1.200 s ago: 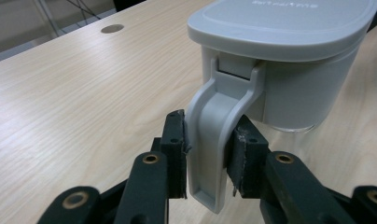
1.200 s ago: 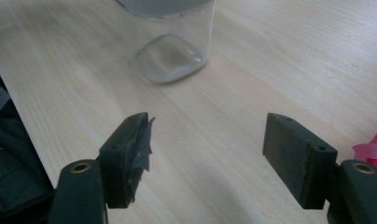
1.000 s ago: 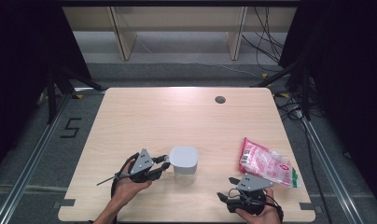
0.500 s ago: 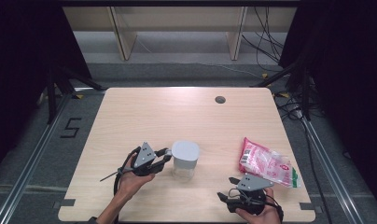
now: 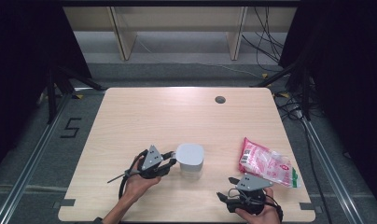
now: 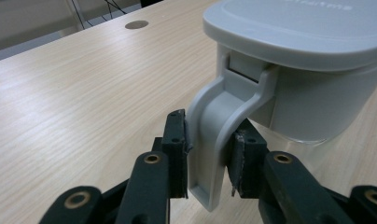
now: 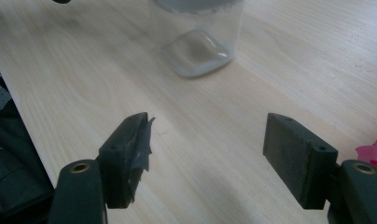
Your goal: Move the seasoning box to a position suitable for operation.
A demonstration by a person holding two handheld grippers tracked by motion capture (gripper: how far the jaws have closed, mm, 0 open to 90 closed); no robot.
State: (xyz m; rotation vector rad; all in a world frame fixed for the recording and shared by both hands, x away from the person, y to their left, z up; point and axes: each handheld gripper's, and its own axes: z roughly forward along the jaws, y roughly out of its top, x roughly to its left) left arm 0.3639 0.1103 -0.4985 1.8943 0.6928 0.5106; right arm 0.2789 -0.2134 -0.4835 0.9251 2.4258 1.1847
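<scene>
Near the lower middle of the high view, your left gripper (image 5: 170, 161) clamps the grey plastic handle (image 6: 214, 140) of the clear jug with a rounded-square grey lid (image 5: 190, 160), which stands upright on the pale wooden table (image 5: 177, 116). That side grip probably steadies the jug or readies it for lifting by the handle, since both pads (image 6: 177, 154) press the handle's flanks. Your right gripper (image 5: 228, 198) waits at the lower right of the frame, jaws spread wide with nothing between them, aimed toward the jug's base. Just beyond it, right of the jug, lies a pink-and-white plastic packet (image 5: 266, 163), apart from both. Nothing blocks the jug; a small dark hole (image 5: 219, 99) sits well away, upper right of the tabletop.
</scene>
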